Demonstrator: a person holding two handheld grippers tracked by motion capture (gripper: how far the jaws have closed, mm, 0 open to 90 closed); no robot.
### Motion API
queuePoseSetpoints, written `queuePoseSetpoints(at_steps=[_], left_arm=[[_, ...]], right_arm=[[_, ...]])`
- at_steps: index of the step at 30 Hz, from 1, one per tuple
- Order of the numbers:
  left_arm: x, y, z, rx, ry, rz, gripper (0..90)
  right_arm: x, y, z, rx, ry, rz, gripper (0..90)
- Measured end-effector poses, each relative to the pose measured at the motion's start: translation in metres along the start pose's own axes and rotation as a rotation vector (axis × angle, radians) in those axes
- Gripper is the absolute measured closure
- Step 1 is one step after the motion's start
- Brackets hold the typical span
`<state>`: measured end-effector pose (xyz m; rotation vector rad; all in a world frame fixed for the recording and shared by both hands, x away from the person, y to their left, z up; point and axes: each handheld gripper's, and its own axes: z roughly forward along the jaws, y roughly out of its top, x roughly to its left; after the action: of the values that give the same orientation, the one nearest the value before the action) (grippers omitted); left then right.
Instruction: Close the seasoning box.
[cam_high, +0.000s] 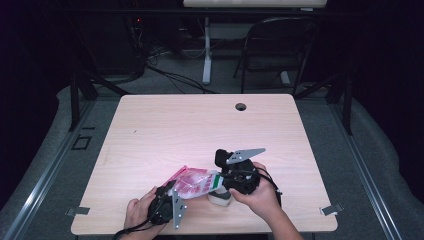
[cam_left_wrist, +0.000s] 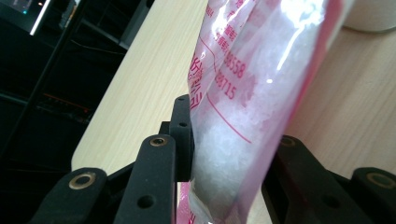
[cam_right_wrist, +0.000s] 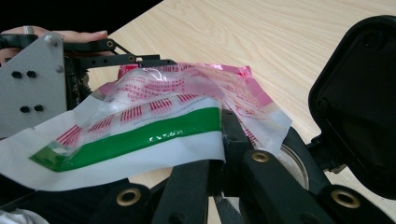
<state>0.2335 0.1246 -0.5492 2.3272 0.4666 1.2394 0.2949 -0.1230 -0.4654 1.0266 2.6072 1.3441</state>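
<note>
I hold the bag low in the middle of the frame, just above the counter: left fingers clamp its body, right fingers pinch its edge shut. Next, probably pulling it open.

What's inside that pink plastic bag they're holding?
The pink plastic bag holds white, coarse crystals, like salt or sugar, seen through its clear film. Its printed end with the green stripe hides whatever lies there.

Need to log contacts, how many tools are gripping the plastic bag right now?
2. The left tool clamps the plastic bag at its pink end; the right tool pinches the green-striped end, over the table.
</note>
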Motion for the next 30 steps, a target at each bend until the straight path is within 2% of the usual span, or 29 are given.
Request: queuePoseSetpoints(at_steps=[2,3,9,15,30], left_arm=[[-0.0012,-0.0007,0.0007,0.002,-0.014,-0.010,72.2],[-0.0007,-0.0010,0.0007,0.006,-0.014,0.002,72.2],[-0.0018,-0.0034,0.0030,0.006,-0.048,-0.027,72.0],[-0.0030,-0.0044,0.0048,0.016,-0.074,-0.037,70.7],[-0.0040,-0.0061,0.0085,0.024,-0.122,-0.068,71.8]], right_arm=[[0.0002,0.0006,0.0003,0.002,0.003,-0.002,90.0],[0.0003,0.0008,0.0003,0.002,0.002,-0.004,90.0],[0.0027,0.0017,0.0025,-0.006,0.000,-0.002,90.0],[0.0037,0.0020,0.0040,0.000,0.000,-0.009,90.0],[0.0036,0.0013,0.0070,0.012,0.003,-0.010,90.0]])
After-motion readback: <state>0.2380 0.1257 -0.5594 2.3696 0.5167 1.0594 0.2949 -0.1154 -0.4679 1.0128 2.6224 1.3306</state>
